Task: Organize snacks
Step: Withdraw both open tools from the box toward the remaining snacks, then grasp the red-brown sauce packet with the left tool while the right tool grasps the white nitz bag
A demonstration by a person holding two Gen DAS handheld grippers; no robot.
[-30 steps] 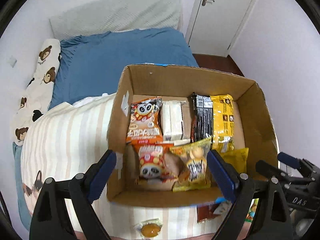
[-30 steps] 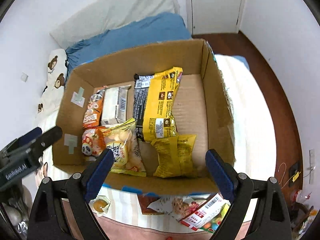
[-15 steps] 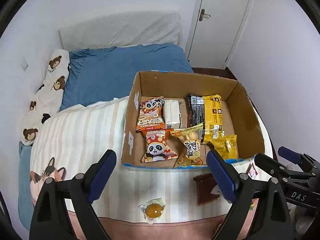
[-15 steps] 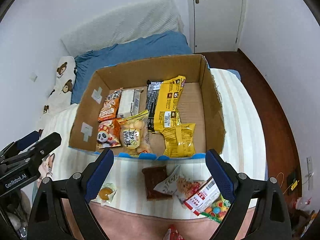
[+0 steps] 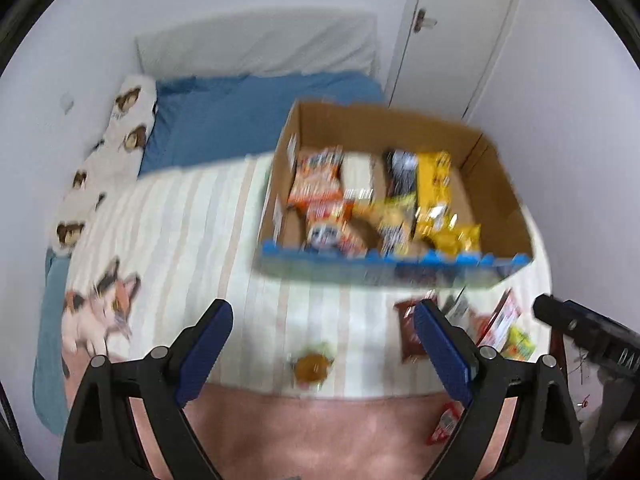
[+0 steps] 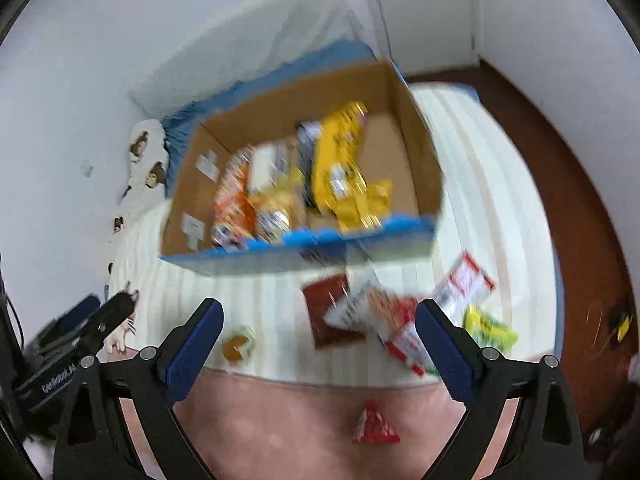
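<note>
Both grippers pulled back from box [image 6: 304, 248] | left gripper [image 5: 320, 340] spread, empty; right gripper [image 6: 316, 336] just widened, empty | risk: blurred approach misses loose packets [image 6: 360, 316] at bed's near edge

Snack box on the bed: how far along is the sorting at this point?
Partly done. The cardboard box already holds several packets, laid roughly in rows. Nothing is in hand: the left gripper and right gripper both stand open and empty. Left outside on the striped blanket: a brown packet, a small round orange snack, a heap of mixed packets and a red triangular packet.
</note>
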